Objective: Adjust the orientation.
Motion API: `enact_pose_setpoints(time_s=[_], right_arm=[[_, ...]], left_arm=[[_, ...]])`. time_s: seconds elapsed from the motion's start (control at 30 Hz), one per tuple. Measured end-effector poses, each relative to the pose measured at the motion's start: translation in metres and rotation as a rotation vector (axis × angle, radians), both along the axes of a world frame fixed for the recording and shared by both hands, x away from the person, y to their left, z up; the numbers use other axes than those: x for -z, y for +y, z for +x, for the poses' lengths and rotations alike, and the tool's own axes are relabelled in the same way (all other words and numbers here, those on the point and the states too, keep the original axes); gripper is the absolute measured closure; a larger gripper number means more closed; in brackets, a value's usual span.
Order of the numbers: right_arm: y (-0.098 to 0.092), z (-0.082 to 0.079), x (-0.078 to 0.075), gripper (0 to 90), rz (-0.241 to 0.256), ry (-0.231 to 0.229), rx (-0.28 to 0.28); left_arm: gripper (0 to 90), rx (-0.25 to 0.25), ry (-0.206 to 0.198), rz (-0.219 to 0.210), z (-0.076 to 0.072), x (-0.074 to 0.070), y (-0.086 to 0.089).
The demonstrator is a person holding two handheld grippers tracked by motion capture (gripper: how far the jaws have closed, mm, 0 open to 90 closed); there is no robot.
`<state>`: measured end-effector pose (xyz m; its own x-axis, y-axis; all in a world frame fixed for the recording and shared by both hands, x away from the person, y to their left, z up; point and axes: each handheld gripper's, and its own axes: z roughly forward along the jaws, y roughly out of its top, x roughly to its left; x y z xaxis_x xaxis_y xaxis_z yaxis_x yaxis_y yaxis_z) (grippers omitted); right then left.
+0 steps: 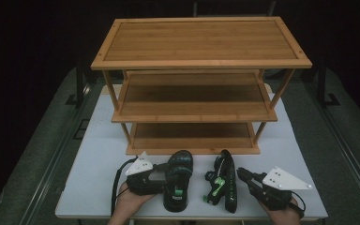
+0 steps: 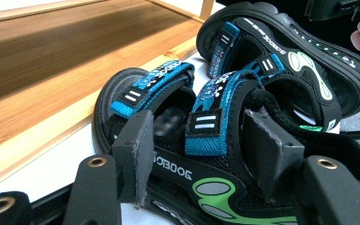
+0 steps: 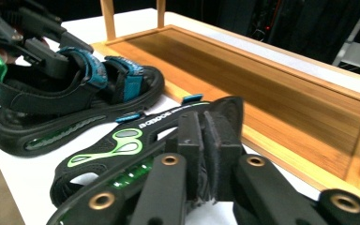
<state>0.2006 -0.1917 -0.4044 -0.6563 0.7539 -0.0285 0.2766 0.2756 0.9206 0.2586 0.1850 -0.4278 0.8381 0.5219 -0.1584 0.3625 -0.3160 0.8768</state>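
The left gripper [image 1: 161,174] has its jaws spread around the side of the left sandal [image 1: 178,178], which stands upright near the table's [image 1: 93,154] front edge. The right gripper [image 1: 243,174] has its jaws pressed together, touching the edge of the right sandal [image 1: 226,180], which lies on its side; whether it clamps the sole I cannot tell. Two sandals, two grippers, one three-tier wooden rack [image 1: 194,84] beyond. The left gripper view shows blue straps [image 2: 211,112]; the right gripper view shows the rack's bottom shelf [image 3: 262,98].
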Motion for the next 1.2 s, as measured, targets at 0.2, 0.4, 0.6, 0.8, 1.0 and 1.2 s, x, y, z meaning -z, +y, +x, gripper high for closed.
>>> enact_pose_setpoints(time_s=[0.2, 0.4, 0.6, 0.8, 1.0, 1.2], right_arm=[[0.014, 0.004, 0.002, 89.3, -0.025, -0.008, -0.028], [0.018, 0.006, 0.004, 89.6, -0.048, -0.009, -0.031], [0.014, 0.003, 0.004, 89.7, -0.052, -0.018, -0.010], [0.001, -0.002, 0.004, 89.7, -0.056, -0.015, 0.045], [-0.014, -0.007, 0.005, 89.7, -0.072, -0.001, 0.112], [-0.020, -0.010, 0.008, 89.7, -0.083, 0.011, 0.165]], left_arm=[[44.2, -0.004, -0.002, 0.008, 0.000, 0.000, -0.001], [44.1, -0.003, 0.002, 0.000, -0.001, 0.000, 0.000], [44.1, -0.003, 0.000, 0.000, -0.001, 0.000, 0.000], [44.1, 0.001, 0.001, -0.003, -0.001, 0.001, 0.000], [44.1, 0.002, 0.002, -0.003, -0.001, 0.001, 0.001], [44.1, 0.003, 0.002, -0.003, -0.001, 0.001, 0.001]])
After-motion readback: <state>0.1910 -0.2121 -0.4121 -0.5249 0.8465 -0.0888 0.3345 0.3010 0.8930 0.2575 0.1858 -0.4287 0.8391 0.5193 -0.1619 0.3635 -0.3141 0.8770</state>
